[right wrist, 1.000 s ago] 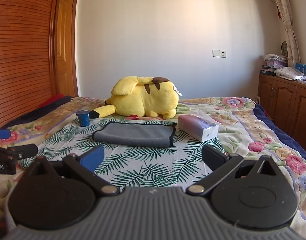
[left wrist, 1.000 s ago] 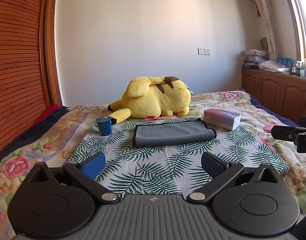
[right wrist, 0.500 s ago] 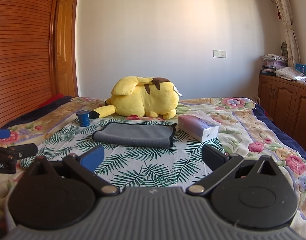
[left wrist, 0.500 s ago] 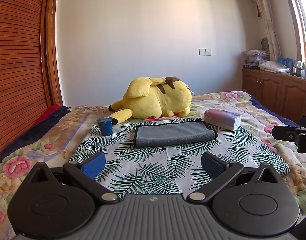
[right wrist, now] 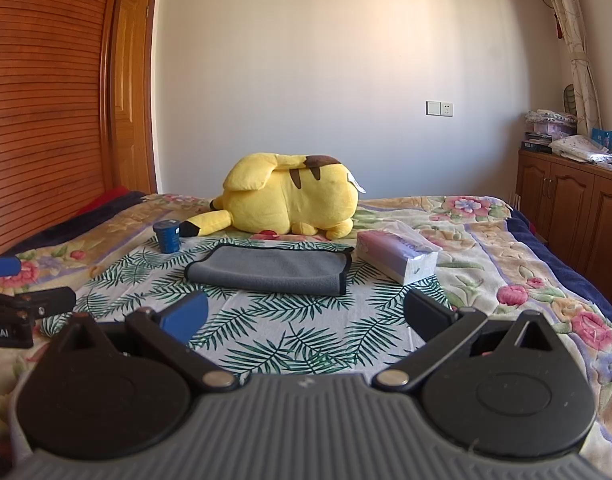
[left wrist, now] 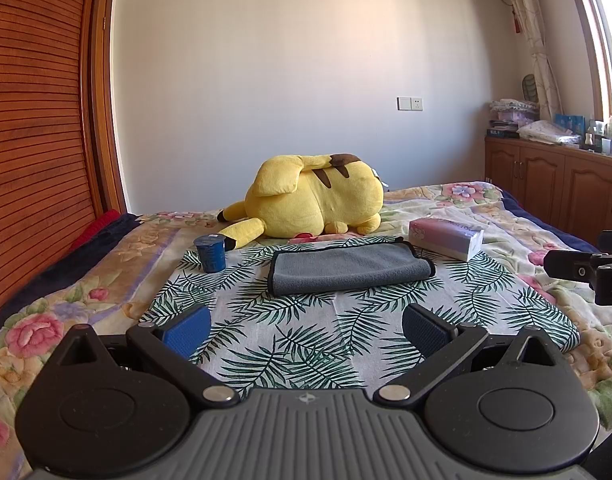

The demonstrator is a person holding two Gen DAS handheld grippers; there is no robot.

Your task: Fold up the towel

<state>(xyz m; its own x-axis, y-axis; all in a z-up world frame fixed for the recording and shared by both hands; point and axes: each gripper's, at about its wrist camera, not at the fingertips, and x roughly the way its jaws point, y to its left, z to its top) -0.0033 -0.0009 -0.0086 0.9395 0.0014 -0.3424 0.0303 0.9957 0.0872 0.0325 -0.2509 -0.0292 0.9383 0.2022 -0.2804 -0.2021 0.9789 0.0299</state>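
- The grey towel lies folded flat on the palm-leaf cloth spread over the bed, well ahead of both grippers.
- The left gripper hangs low over the cloth, its fingers spread wide apart, nothing between them.
- The right gripper sits beside it, fingers likewise apart and holding nothing.
- A yellow plush toy rests just behind the towel.
- A blue cup stands to the towel's left; a tissue pack lies near its right end.
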